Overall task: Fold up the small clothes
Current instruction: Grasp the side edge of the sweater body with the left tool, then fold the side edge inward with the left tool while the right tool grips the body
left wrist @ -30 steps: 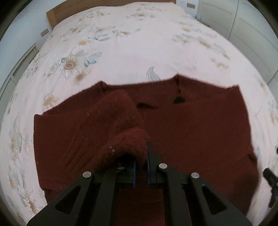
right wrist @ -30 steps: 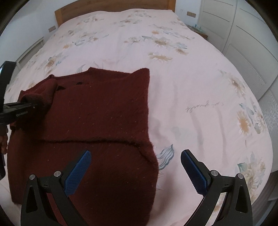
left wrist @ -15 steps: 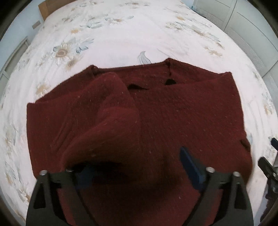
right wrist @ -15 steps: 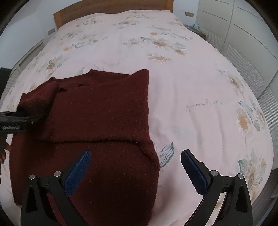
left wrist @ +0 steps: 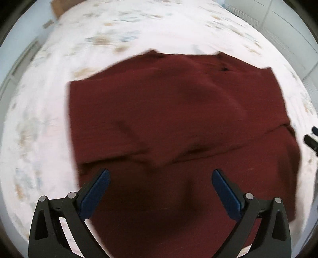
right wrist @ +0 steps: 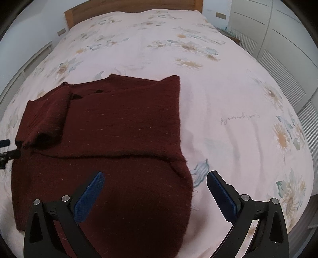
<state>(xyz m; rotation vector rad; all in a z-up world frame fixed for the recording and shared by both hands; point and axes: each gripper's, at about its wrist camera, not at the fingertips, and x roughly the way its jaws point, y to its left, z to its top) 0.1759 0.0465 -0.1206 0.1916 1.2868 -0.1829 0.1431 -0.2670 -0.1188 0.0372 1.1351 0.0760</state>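
The dark red knitted sweater (right wrist: 119,135) lies flat on the bed (right wrist: 228,95), on a pale pink cover printed with daisies. Both sleeves are folded in over the body, and the left sleeve (right wrist: 47,119) rests as a thick band along the sweater's far left side, ahead and to the left of the right tool.

The left tool (left wrist: 159,178) hangs above the sweater (left wrist: 178,119) with its jaws spread wide; they have just been opening, and nothing sits between the blue pads (left wrist: 95,190) now. Beneath and ahead of this tool the cloth fills most of the view, with the folded edge running crosswise just beyond the fingertips. The picture is smeared, so fine detail of the knit cannot be made out. At the far right edge of this view a small part of the right tool (left wrist: 312,137) shows beside the sweater's hem.

The right tool (right wrist: 155,178) is also spread wide and holds nothing. Its left finger stands over the sweater's lower right part and its right finger over bare bed cover, so the sweater's right edge runs between them. A wooden headboard (right wrist: 129,12) stands far ahead of it, and white cupboard doors (right wrist: 278,39) lie off to its right. At the left edge of this view a sliver of the left tool (right wrist: 8,152) appears beside the folded sleeve.
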